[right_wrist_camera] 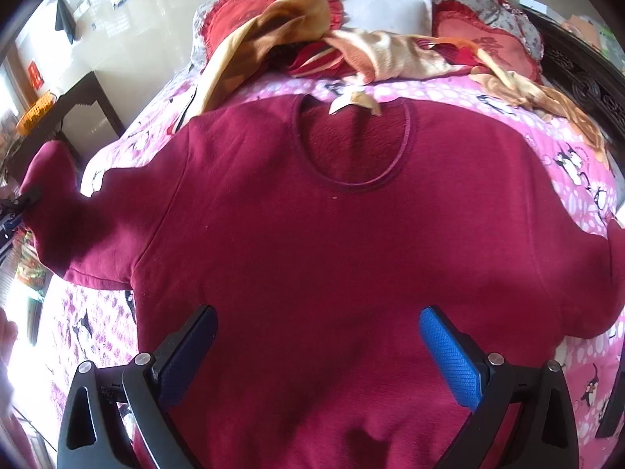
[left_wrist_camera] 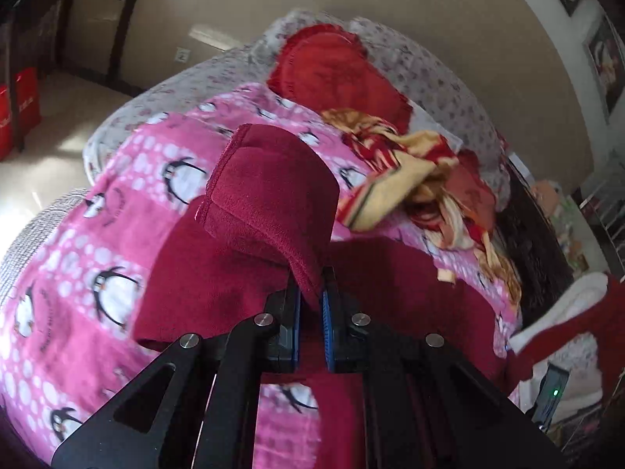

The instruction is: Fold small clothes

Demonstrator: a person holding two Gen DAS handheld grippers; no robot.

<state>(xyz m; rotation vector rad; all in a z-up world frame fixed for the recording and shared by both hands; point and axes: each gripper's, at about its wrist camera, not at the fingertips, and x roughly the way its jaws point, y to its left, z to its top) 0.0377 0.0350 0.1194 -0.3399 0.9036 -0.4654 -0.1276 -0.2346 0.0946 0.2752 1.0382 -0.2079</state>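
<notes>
Maroon sweater (right_wrist_camera: 312, 242) lies flat, front up, across the pink penguin blanket (right_wrist_camera: 578, 179). Left gripper (left_wrist_camera: 310, 293) is clenched on its sleeve cuff (left_wrist_camera: 269, 191). Right gripper (right_wrist_camera: 316, 336) is released, above the hem.

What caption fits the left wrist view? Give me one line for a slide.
Left gripper shut on the sleeve cuff of a maroon sweater, lifted above the pink penguin blanket.
</notes>
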